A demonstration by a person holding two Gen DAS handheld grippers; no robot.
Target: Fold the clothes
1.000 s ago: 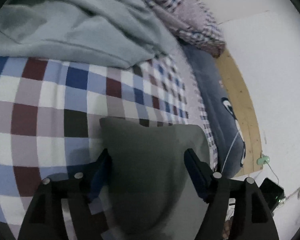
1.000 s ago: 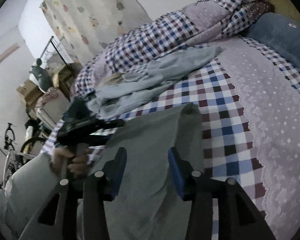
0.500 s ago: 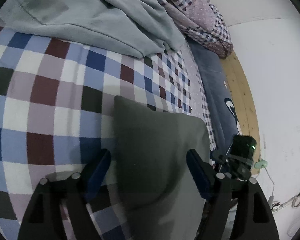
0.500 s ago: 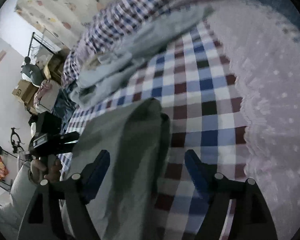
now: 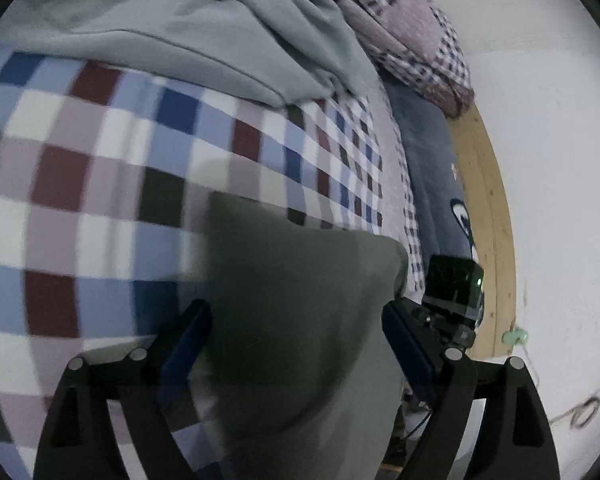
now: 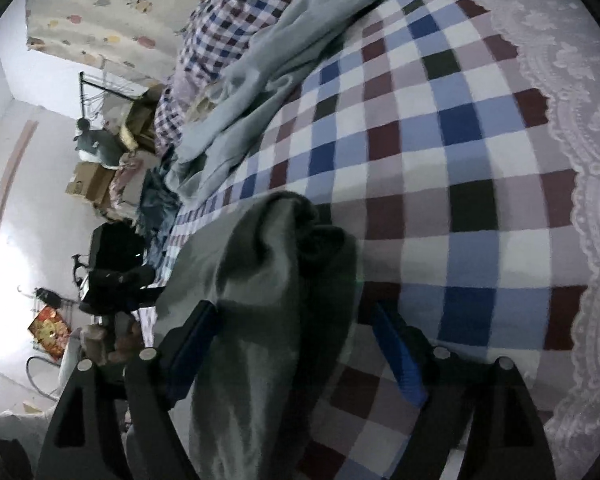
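Opening left claw (image 5: 296, 344) and released right claw (image 6: 296, 344) over grey garment (image 5: 300, 300).

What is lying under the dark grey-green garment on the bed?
The checked bedsheet lies under the grey-green garment, showing all round its far edge. Whether anything else sits beneath the garment cannot be seen; the cloth covers it.

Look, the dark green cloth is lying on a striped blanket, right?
Not quite. The dark green cloth does lie on a blanket, but the blanket is checked in blue, maroon and white squares, not striped. The left wrist view shows it.
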